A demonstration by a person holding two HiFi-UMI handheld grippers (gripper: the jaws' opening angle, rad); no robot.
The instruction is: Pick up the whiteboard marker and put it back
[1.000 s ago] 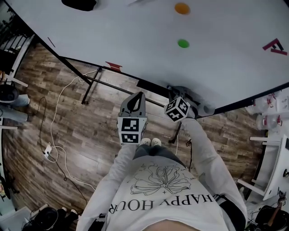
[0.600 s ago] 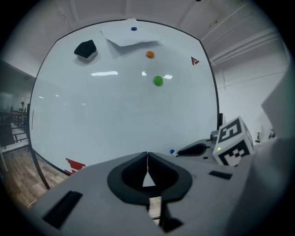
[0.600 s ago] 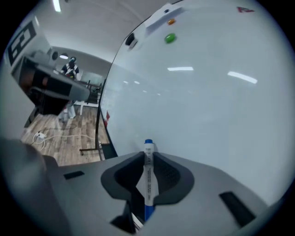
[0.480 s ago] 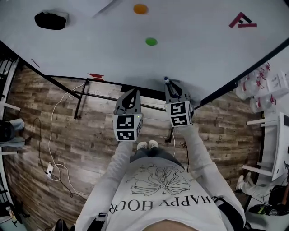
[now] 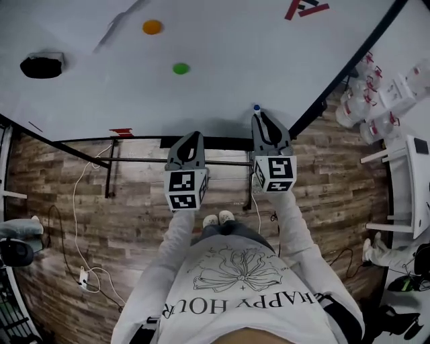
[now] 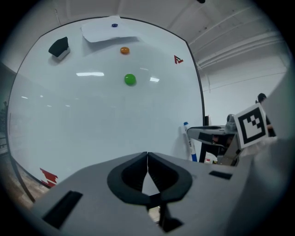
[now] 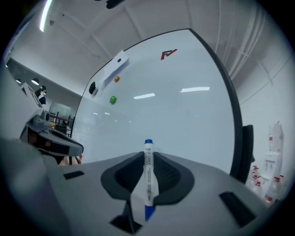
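A white whiteboard marker (image 7: 149, 177) with blue ends stands clamped between the jaws of my right gripper (image 7: 148, 159), its blue tip pointing at the whiteboard (image 7: 184, 106). In the head view the right gripper (image 5: 264, 121) is raised in front of the board's lower right part, the marker's tip (image 5: 256, 107) just past the fingers. The left gripper view shows the same marker (image 6: 188, 140) off to the right. My left gripper (image 5: 191, 140) is held beside it, a little lower, jaws together and empty (image 6: 147, 161).
On the whiteboard (image 5: 222, 80) sit a green magnet (image 5: 181, 68), an orange magnet (image 5: 152, 27), a black eraser (image 5: 41, 65) at the upper left and a red logo (image 5: 306, 7). The board's black frame (image 5: 349, 70) runs on the right. Cables (image 5: 80, 222) lie on the wooden floor.
Both grippers have risen toward the whiteboard. The right gripper rolled upright, so the marker now points at the board. The head view swung, shifting the board's magnets to the left.
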